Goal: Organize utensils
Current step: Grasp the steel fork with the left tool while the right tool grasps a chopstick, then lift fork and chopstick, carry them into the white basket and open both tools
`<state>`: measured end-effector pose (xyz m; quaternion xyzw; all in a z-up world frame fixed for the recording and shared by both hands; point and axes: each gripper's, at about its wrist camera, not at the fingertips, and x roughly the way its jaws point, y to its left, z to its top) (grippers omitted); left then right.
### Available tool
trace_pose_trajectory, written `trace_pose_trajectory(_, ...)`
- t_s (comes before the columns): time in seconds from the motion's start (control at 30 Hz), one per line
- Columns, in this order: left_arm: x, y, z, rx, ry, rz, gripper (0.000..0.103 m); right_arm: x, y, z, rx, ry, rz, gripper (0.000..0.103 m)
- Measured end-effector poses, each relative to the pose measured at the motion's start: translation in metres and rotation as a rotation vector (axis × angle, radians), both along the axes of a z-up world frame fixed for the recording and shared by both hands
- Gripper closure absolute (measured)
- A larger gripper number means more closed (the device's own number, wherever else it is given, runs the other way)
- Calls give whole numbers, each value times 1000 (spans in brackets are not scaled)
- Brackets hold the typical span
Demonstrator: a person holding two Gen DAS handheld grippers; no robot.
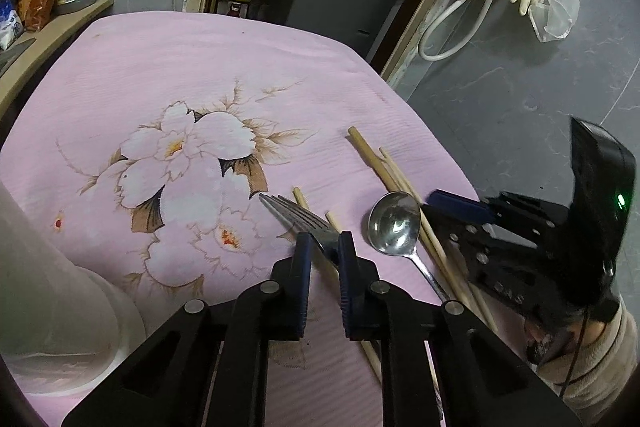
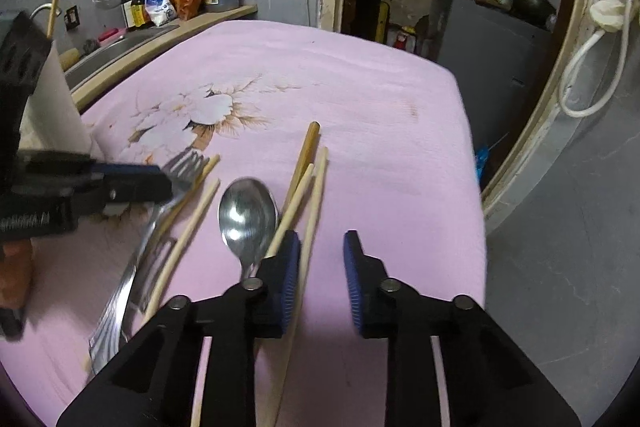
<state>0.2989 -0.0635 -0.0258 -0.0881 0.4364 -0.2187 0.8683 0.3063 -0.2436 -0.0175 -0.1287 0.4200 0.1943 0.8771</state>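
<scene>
2 grippers are working over the pink floral tablecloth, both low to the utensils.

Left wrist view: the left gripper is straddling the neck of the steel fork, its jaws partly apart with one blue pad on each side; whether the pads are already pressing the metal I cannot tell. The fork is lying across 2 pale chopsticks, tines pointing away. The spoon is sitting bowl-up just to the right, touching a second bundle of chopsticks. A white holder is standing at the left edge. The right gripper is showing at the far right, beside the chopstick bundle.

Judgement: closing squarely on the fork's narrow neck, then lifting straight up, is looking best, so the chopsticks beneath are not dragged along.

Right wrist view: the right gripper is hovering with jaws wide apart and nothing between them; its left pad is lying over the chopsticks beside the spoon. The left gripper is reaching onto the fork from the left. The holder, with 1 stick already standing in it, is behind that gripper.

Judgement: the right gripper is needing to shift left to centre on the sticks.
</scene>
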Motion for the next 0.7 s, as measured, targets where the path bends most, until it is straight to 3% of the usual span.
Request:
trace_pose_trajectory(0.27,5,-2,1,-14,5,-15,93,27,2,-1,35,92,-20,86)
trace_pose_trajectory(0.43,3,-2,1,-21,1,-21,99,32,-5,0,109,136,-44,99)
trace_pose_trajectory(0.7,-7,2,6,-40,-23,-30,102,17,-18,6,232,94,-71,100)
